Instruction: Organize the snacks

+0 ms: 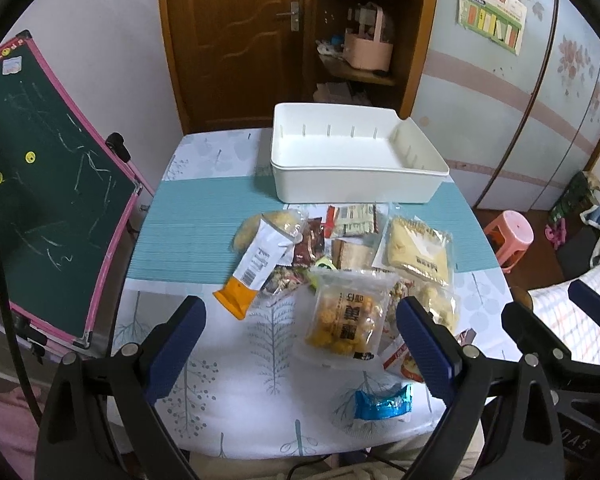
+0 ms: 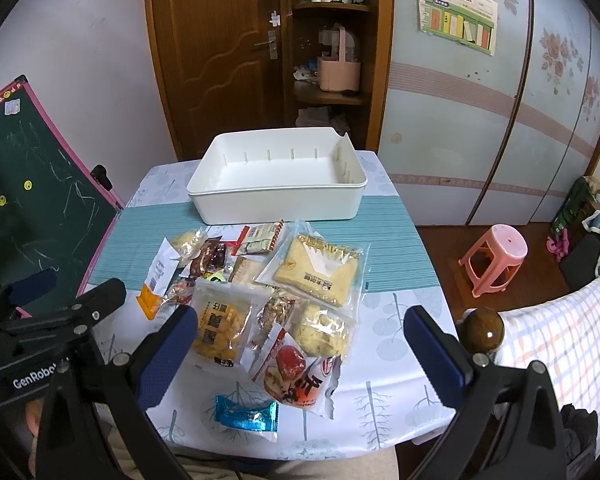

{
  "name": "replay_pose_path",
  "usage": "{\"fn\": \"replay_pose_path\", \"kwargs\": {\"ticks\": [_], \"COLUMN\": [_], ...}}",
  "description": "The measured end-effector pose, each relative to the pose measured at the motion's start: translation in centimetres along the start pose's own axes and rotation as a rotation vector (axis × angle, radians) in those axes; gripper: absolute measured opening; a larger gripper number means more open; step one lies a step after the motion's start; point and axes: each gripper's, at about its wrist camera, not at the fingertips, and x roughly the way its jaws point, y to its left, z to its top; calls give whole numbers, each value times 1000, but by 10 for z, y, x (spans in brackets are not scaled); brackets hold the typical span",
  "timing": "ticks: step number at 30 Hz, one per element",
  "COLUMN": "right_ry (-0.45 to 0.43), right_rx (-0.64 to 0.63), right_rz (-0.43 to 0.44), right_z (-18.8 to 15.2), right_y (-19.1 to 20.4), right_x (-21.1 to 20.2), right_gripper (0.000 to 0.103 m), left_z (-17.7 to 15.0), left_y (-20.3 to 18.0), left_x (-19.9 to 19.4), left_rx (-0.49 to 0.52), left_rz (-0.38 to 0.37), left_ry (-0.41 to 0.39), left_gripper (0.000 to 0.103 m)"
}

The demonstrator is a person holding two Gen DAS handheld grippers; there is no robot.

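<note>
A pile of snack packets lies mid-table: a clear bag of yellow puffs point(image 1: 346, 316) point(image 2: 222, 330), a white-and-orange stick pack point(image 1: 256, 266) point(image 2: 156, 280), a flat yellow cake pack point(image 1: 418, 252) point(image 2: 318, 274), a red-and-white packet point(image 2: 296, 376) and a small blue wrapper point(image 1: 384, 402) point(image 2: 246, 414). An empty white bin point(image 1: 352, 152) point(image 2: 278, 176) stands behind them. My left gripper point(image 1: 300, 344) is open, above the near table edge before the pile. My right gripper point(image 2: 300, 352) is open, just right of it; it also shows in the left wrist view point(image 1: 560, 312).
A green chalkboard point(image 1: 40, 184) with a pink frame leans at the table's left side. A pink stool point(image 2: 496, 256) stands on the floor to the right. A checked cloth point(image 2: 564, 340) and a wooden knob point(image 2: 482, 330) are at the near right. A door and shelves are behind.
</note>
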Motion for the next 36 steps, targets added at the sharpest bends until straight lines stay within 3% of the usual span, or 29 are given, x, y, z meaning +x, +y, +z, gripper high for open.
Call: {"fn": "replay_pose_path", "kwargs": {"ticks": [15,28,36], "right_ry": [2,44,90], "right_rx": [-2,-6,4], "right_rz": [-1,-2,1], "right_z": [0,1,-6], "right_y": [1,-3,-17], "right_x": [2,25,49], "right_gripper": [103,103,103], "left_z": [4,7,18], "left_y": [-5,12,56], "left_x": [5,24,36], "left_rx": [30,-16,-36], "left_rz": [24,17,152], "left_ry": [12,26,-65], "left_gripper": [96,96,96]}}
